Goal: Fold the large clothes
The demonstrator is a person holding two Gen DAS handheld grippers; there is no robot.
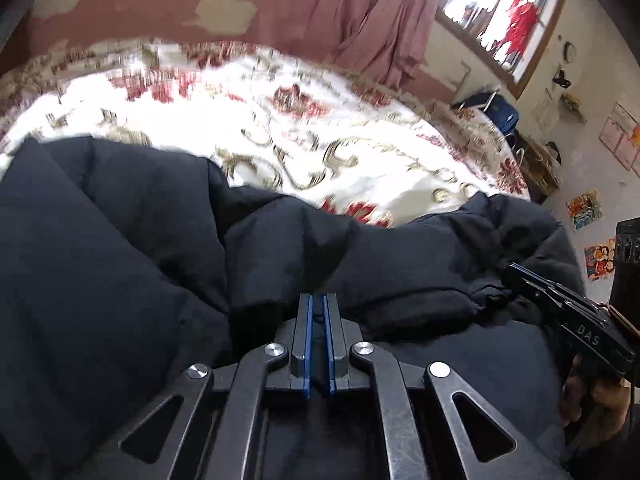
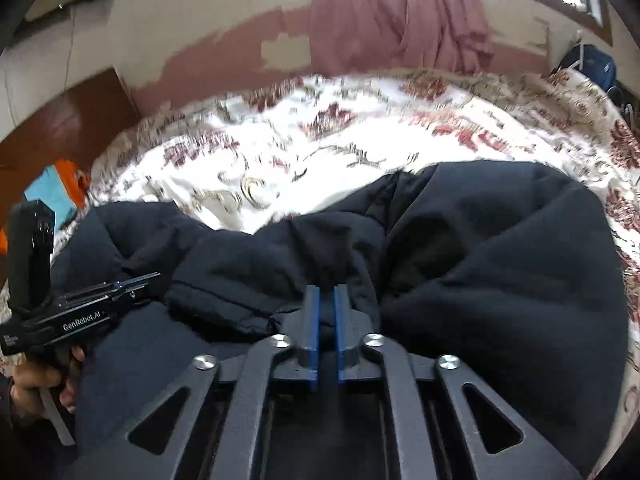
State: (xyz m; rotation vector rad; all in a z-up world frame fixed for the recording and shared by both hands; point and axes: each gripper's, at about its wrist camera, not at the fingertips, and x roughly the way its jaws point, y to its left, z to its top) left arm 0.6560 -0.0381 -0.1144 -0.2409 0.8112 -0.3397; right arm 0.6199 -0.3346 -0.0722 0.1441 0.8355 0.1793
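Note:
A large black padded jacket (image 1: 140,240) lies bunched on a floral bedspread (image 1: 280,112); it also fills the right wrist view (image 2: 500,248). My left gripper (image 1: 318,300) has its blue-padded jaws nearly closed on a fold of the jacket. My right gripper (image 2: 326,292) has its jaws close together with black fabric between them. The right gripper also shows at the right edge of the left wrist view (image 1: 520,276), its tips in the fabric. The left gripper shows at the left of the right wrist view (image 2: 148,280).
The bed (image 2: 320,140) stands against a wall with peeling pink paint and a pink curtain (image 1: 360,20). A blue bag (image 1: 496,112) sits past the bed's far corner. Blue and orange items (image 2: 60,188) lie on the floor left of the bed.

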